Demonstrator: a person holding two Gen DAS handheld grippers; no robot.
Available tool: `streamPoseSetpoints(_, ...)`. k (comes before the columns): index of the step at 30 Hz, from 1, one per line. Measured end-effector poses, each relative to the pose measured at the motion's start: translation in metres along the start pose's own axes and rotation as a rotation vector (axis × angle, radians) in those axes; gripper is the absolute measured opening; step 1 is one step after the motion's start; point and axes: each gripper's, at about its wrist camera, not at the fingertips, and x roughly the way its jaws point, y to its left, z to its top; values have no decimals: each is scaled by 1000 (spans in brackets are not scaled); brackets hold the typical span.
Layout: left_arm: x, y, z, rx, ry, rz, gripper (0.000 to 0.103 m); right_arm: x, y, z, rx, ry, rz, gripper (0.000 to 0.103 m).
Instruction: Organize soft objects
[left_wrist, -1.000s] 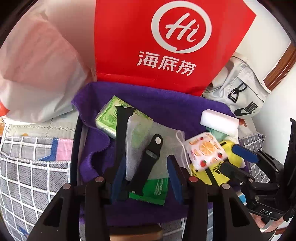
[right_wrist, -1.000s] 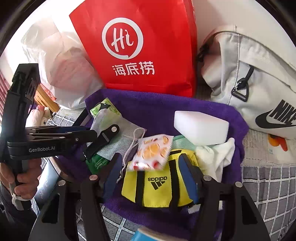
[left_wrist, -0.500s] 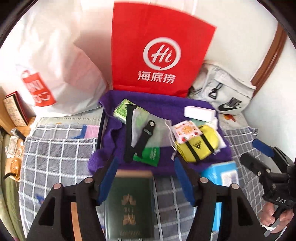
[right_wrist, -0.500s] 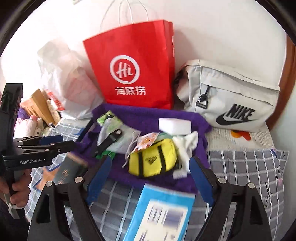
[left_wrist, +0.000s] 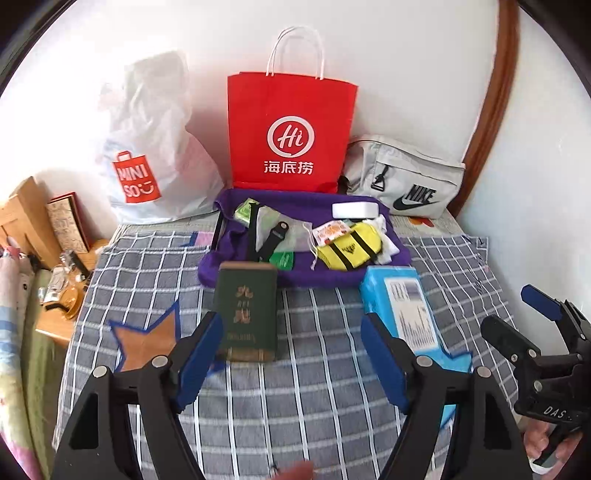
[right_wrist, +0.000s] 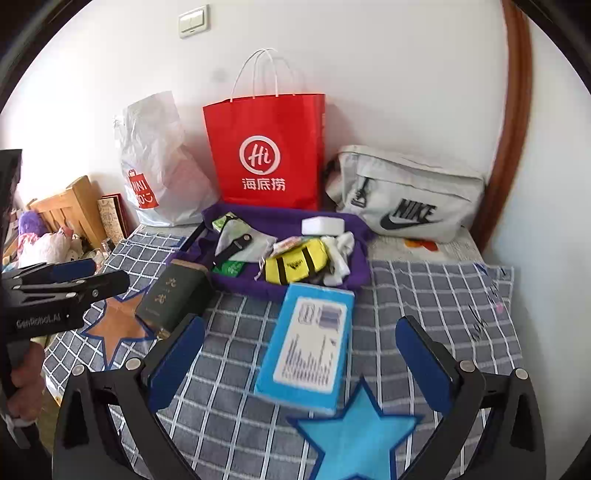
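A purple towel (left_wrist: 303, 275) (right_wrist: 354, 266) lies on the checked bedspread with soft things piled on it: a yellow pouch (left_wrist: 349, 249) (right_wrist: 295, 264), a white sponge block (left_wrist: 354, 211) (right_wrist: 322, 225), a white cloth (right_wrist: 341, 254), a face mask (right_wrist: 255, 247) and a black watch strap (left_wrist: 271, 240). My left gripper (left_wrist: 291, 350) hangs well back from the towel, jaws opening, gripping nothing. My right gripper (right_wrist: 301, 328) hovers over the bedspread beside it, its jaws opening wide and empty. Each gripper shows in the other's view: right gripper (left_wrist: 535, 332), left gripper (right_wrist: 74, 277).
A dark green book (left_wrist: 245, 314) and a blue box (right_wrist: 310, 343) lie in front of the towel. Against the wall stand a red paper bag (left_wrist: 291, 133), a white plastic bag (left_wrist: 147, 155) and a grey waist bag (left_wrist: 406, 184). A cluttered wooden nightstand (left_wrist: 55, 295) is at the left.
Both grippers have pulled back and up from the towel, and their jaws have widened. The strap and pouch stay on the towel. The book and blue box have come into view.
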Motion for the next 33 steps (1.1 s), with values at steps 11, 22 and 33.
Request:
streamPoseSetpoints(11, -60, -17, -65, -35, -31, 30, 92, -73, 6, -60, 29, -22, -38, 102)
streamPoseSetpoints(22, -105, -29, -88, -4, -97, 78, 92, -114, 4, -88, 61, -61, -44, 102)
streamPoseSetpoints(33, -120, -29, -97, -8, -120, 78, 92, -129, 5, -94, 68, -76, -32, 102)
